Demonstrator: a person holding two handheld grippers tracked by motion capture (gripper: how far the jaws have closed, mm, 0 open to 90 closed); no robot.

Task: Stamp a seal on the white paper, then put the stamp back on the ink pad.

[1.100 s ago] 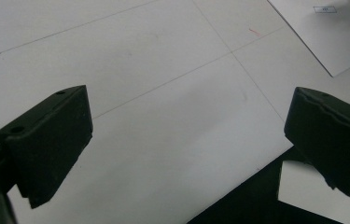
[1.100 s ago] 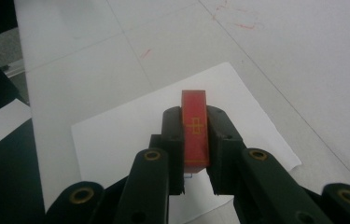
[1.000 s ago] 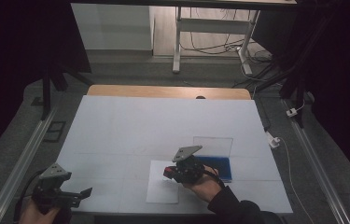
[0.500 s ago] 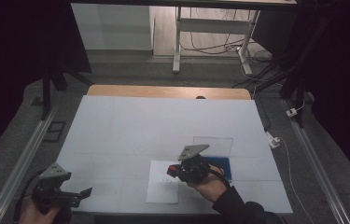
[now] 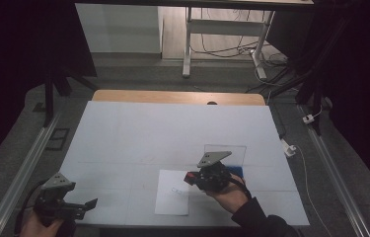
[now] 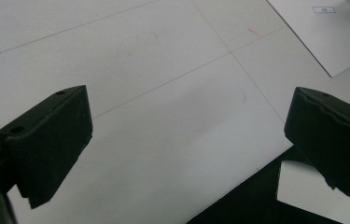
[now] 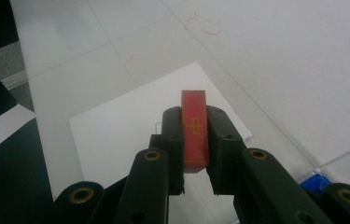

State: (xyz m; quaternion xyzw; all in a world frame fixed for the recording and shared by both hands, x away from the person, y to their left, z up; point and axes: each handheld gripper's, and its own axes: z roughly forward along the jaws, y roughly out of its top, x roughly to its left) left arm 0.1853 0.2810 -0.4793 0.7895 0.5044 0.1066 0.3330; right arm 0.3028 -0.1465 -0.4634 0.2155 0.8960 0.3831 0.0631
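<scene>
White table: right fingers pinch red block; left fingers spread.

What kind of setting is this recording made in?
Probably a lab-style recording bench: a white-covered table flanked by metal rails, loose cables on the floor behind, and dark surroundings.

A sheet of paper lies flat on the table, near its front edge and a little right of the middle. The right gripper hangs over the sheet's right side with a small block upright between its jaws. Just behind and to the right of that gripper sits a clear tray — on the table, beside the sheet. The left gripper sits at the front left corner, well apart from the rest.
</scene>
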